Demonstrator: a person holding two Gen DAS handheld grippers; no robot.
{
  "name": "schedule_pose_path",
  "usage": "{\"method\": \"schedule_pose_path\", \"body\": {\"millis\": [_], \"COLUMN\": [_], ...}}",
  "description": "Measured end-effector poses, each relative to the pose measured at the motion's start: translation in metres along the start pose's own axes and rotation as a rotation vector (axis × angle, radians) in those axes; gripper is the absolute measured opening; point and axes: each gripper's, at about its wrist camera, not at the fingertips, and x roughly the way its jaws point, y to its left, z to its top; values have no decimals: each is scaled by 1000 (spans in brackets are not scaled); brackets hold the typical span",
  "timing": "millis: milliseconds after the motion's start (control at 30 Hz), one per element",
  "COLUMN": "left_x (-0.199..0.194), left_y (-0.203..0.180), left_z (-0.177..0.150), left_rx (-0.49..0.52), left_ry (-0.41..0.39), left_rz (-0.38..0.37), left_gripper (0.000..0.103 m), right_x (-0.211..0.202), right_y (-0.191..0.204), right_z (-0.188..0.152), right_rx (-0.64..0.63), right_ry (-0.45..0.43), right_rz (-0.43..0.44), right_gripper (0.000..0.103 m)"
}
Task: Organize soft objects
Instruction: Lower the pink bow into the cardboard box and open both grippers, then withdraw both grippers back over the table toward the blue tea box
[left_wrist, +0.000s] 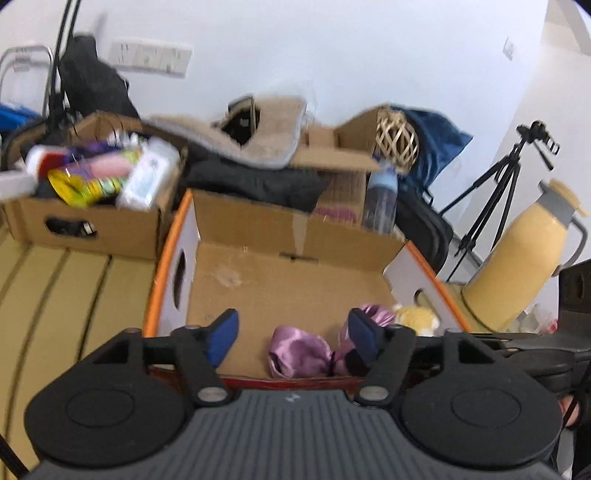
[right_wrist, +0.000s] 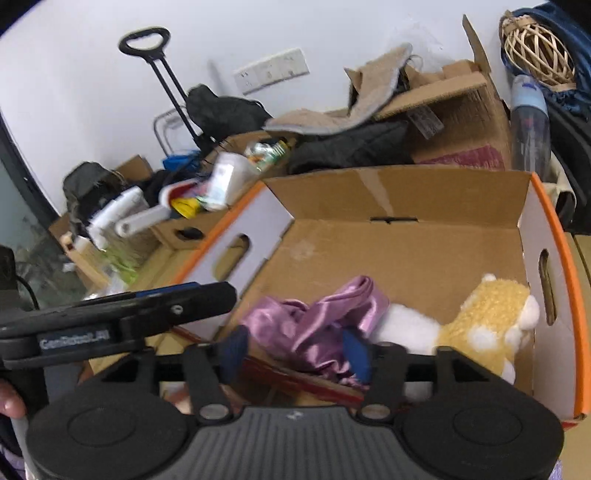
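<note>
An open cardboard box with orange edges (left_wrist: 173, 258) (right_wrist: 561, 236) lies in front of both grippers. A crumpled purple satin cloth (left_wrist: 299, 354) (right_wrist: 314, 321) rests on its floor near the front edge. Beside the cloth lies a yellow and white plush toy (left_wrist: 417, 317) (right_wrist: 480, 321), toward the box's right wall. My left gripper (left_wrist: 293, 339) is open over the cloth, its blue pads wide apart and not pressing it. My right gripper (right_wrist: 295, 352) is open too, with the cloth loose between its fingers. The left gripper's finger (right_wrist: 177, 299) reaches in from the left in the right wrist view.
A second cardboard box (left_wrist: 96, 221) full of packets and bottles stands to the left. Behind are a black garment (left_wrist: 251, 181), a beige mat (left_wrist: 266, 140), a water bottle (left_wrist: 380, 199), a wicker ball (left_wrist: 397, 142), a yellow jug (left_wrist: 524, 254) and a tripod (left_wrist: 495, 192).
</note>
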Motion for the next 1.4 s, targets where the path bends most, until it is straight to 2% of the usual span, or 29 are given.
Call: {"method": "schedule_pose_path", "body": {"millis": [133, 233, 400, 500, 633, 700, 900, 967, 1067, 1167, 1400], "left_x": [-46, -86, -140, -172, -213, -235, -290, -298, -299, -296, -259], "left_y": [-10, -18, -31, -39, -48, -51, -64, -67, -70, -75, -80], "left_z": [5, -2, -27, -57, -116, -146, -222, -234, -237, -236, -233], "left_rx": [47, 92, 132, 157, 179, 179, 191, 194, 208, 225, 253], "left_ry": [-59, -106, -152, -189, -219, -231, -278, -268, -261, -276, -254], "left_rz": [17, 32, 38, 43, 70, 61, 119, 123, 135, 143, 128], "left_gripper": [76, 82, 86, 89, 91, 97, 100, 100, 100, 100, 99], "right_x": [-50, -96, -161, -191, -224, -239, -268, -275, -279, -282, -259], "right_y": [9, 19, 37, 48, 63, 70, 84, 84, 81, 82, 79], "right_z": [7, 4, -26, -59, -118, -152, -246, -269, -285, -288, -283], "right_rx": [-1, -23, -71, -100, -139, -165, -162, -142, -125, -141, -154], "right_ry": [-88, -154, -237, -288, -355, -375, -374, -365, -340, -360, -368], "right_rz": [-14, -39, -70, -102, -136, -151, -204, -203, -213, -247, -228], "right_gripper": [60, 66, 70, 71, 76, 78, 84, 84, 84, 84, 82]}}
